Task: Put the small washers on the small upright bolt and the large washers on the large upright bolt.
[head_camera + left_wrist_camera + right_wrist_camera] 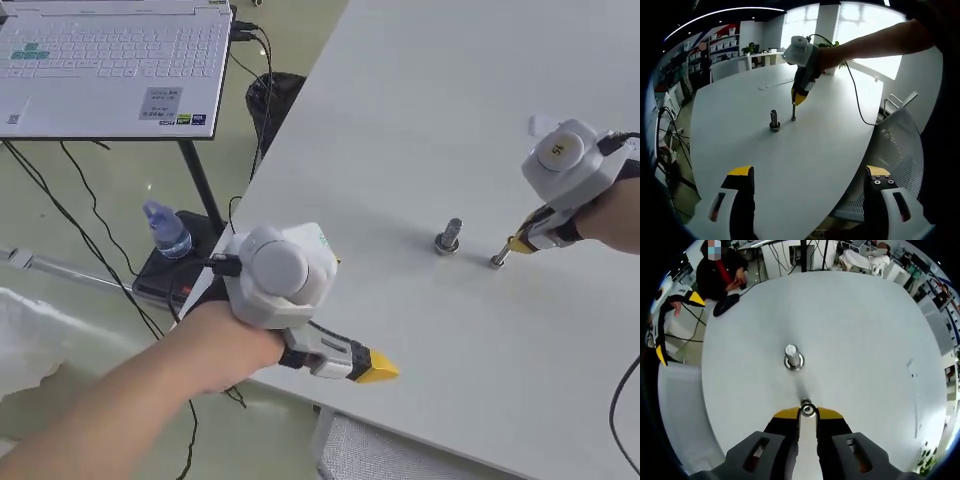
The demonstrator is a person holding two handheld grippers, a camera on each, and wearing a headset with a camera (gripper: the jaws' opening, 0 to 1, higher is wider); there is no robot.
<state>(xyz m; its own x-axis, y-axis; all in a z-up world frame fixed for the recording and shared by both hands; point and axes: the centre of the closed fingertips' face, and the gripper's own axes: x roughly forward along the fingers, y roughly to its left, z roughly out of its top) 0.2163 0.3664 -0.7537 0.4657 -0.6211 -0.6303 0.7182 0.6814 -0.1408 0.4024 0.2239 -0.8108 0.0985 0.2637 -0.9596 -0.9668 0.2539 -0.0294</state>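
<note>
The right hand-held gripper [808, 414] has its jaws drawn narrow, and in the right gripper view a small metal ring [808, 409] sits at their tips, low in the centre of the frame. I cannot tell whether that ring is a small washer pinched between the jaws or the top of the small upright bolt [497, 260] seen end-on. In the head view that bolt stands at the right of the frame just below the yellow tips, with the large upright bolt [449, 237] near it to the left on the white table [400, 120]. The main risk, as I judge it, is a washer let go off-centre: it would catch on the thread, tip and roll away across the bare top. A sideways nudge from the tips could also topple the thin bolt. The left hand-held gripper [810, 172] is wide and empty, low in the frame at the table's near edge, well apart from both bolts. The 2 bolts' bases are too small to read, so stacked washers cannot be counted, and the collar around the large bolt could be its head or washers.
</note>
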